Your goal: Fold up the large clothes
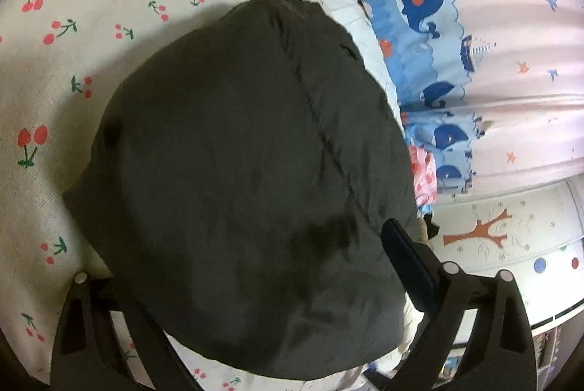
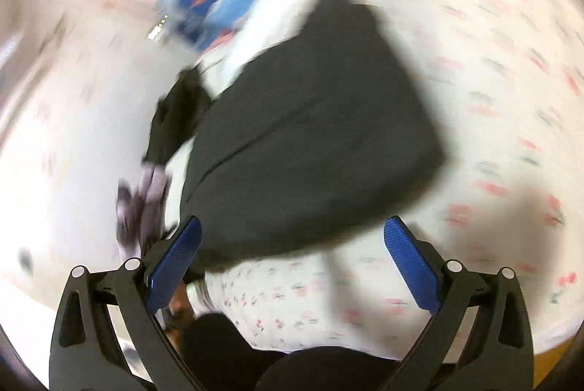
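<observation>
Although the dark garment already lies on the cherry-print bed as a compact bundle, so folding seems nearly finished, the left claw spreads wide around its near edge while the right claw hangs open, gripping nothing.

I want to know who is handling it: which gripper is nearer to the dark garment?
Left. The left gripper has the dark garment lying between its fingers; the right gripper is open just before its near edge.
</observation>
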Motion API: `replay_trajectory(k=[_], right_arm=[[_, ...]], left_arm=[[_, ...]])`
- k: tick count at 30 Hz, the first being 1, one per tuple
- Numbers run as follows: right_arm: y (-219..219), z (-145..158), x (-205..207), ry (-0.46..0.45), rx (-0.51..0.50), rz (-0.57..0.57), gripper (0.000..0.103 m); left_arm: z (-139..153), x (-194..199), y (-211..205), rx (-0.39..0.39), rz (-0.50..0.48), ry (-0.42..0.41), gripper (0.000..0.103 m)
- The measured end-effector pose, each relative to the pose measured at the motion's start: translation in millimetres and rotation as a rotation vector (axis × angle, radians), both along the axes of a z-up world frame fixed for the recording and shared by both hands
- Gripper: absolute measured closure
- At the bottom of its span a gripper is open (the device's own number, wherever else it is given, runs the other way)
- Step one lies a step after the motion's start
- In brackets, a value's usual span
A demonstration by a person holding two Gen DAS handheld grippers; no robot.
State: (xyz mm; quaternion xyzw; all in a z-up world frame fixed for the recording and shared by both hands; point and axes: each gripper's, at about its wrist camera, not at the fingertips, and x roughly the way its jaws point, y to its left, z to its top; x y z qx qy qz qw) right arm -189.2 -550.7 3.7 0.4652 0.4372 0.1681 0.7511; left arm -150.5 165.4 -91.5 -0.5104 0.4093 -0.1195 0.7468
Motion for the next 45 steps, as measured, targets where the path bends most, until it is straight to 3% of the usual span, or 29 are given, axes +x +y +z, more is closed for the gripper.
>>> replay_trajectory(k=[3, 5, 7, 9, 12, 15, 17, 18, 20, 22, 24, 26, 27, 32, 35, 39, 41, 43, 45], right_arm=[[-4.9, -11.7, 15.7, 0.013, 0.057, -0.039, 0.010], [-2.7, -9.7, 29.7, 0.007, 0.040, -0.072, 0.026], [3.3, -16.7, 39.3, 0.011, 0.104, -0.116, 0.079], [3.9, -19.4, 43.9, -0.023, 0.147, -0.142, 0.085], [13.9, 22.0, 31.4, -0.143, 0.083, -0.108, 0.089], [16.0, 48.8, 5.2, -0.209, 0.048, -0.058, 0.090], [21.8, 46.6, -14.9, -0.190, 0.014, -0.006, 0.089], [26.3, 35.3, -25.5, -0.139, -0.031, 0.037, 0.086], [25.7, 10.4, -38.5, -0.043, -0.076, 0.063, 0.079], [10.2, -8.8, -60.3, 0.005, -0.020, 0.007, 0.068], [-2.7, 3.6, -79.1, -0.030, -0.085, -0.075, 0.061], [-5.3, 30.5, -90.0, -0.097, -0.185, -0.127, 0.056], [-1.4, 49.6, -90.3, -0.141, -0.251, -0.138, 0.051], [78.4, 128.6, -42.2, -0.341, -0.512, 0.025, 0.035], [149.4, 141.2, 19.1, -0.382, -0.637, 0.163, 0.032], [217.8, 116.8, 106.2, -0.351, -0.734, 0.246, 0.031], [246.9, 73.3, 144.6, -0.271, -0.815, 0.290, 0.027], [267.9, 27.9, 164.6, -0.201, -0.856, 0.350, 0.020], [275.5, 15.5, 169.0, -0.198, -0.887, 0.364, 0.019]], left_arm=[[1.5, -0.7, 0.4, -0.017, 0.033, 0.010, 0.042], [1.6, -0.9, 2.4, -0.016, 0.036, 0.019, 0.062], [5.7, -1.2, 3.9, -0.018, 0.033, 0.014, 0.071], [14.4, -1.3, 6.0, -0.015, 0.029, -0.004, 0.077], [49.2, -10.4, 4.9, 0.051, 0.009, -0.085, 0.084], [86.0, -35.1, 12.6, 0.080, 0.003, -0.179, 0.085], [101.0, -58.9, 16.8, 0.123, -0.014, -0.226, 0.085], [100.2, -66.7, 17.4, 0.148, -0.031, -0.223, 0.085], [79.1, -71.0, 17.7, 0.170, -0.084, -0.157, 0.078], [48.6, -71.3, 25.2, 0.124, -0.071, -0.056, 0.069], [28.9, -76.3, 35.0, 0.038, -0.029, -0.033, 0.064], [28.2, -79.2, 35.3, 0.057, 0.009, -0.048, 0.044], [29.0, -78.1, 33.7, 0.065, 0.015, -0.055, 0.039], [43.4, -64.8, 11.8, 0.132, 0.036, -0.086, 0.027], [55.2, -65.5, -7.3, 0.273, 0.043, -0.101, 0.027], [63.2, -66.4, -13.5, 0.378, 0.063, -0.085, 0.027], [64.4, -66.9, -13.4, 0.410, 0.071, -0.073, 0.027], [66.1, -66.5, -14.2, 0.434, 0.084, -0.070, 0.024], [68.3, -66.8, -15.1, 0.458, 0.096, -0.071, 0.022]])
